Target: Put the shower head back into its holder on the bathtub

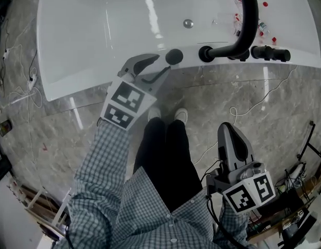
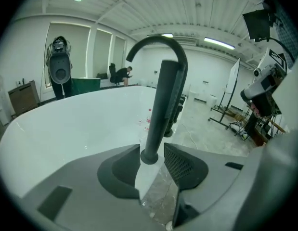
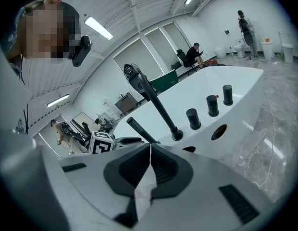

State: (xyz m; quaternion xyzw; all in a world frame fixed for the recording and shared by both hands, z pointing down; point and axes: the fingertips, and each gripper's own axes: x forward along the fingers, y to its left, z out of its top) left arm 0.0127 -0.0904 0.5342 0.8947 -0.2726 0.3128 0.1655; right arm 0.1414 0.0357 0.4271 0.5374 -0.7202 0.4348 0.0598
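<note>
Shower head (image 2: pixel 161 109) stands straight up on the tub (image 1: pixel 87 87) rim at 12 o'clock, between our left gripper's (image 1: pixel 159 65) spread jaws; our right gripper (image 1: pixel 228 131), pinched together on nothing, is back at 5 o'clock.

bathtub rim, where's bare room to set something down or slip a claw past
Free: the rim left of the left claw, and the basin floor left of the drain. Crowded: the rim from the shower head through the faucet to the knobs; small items litter the basin's right end.
</note>
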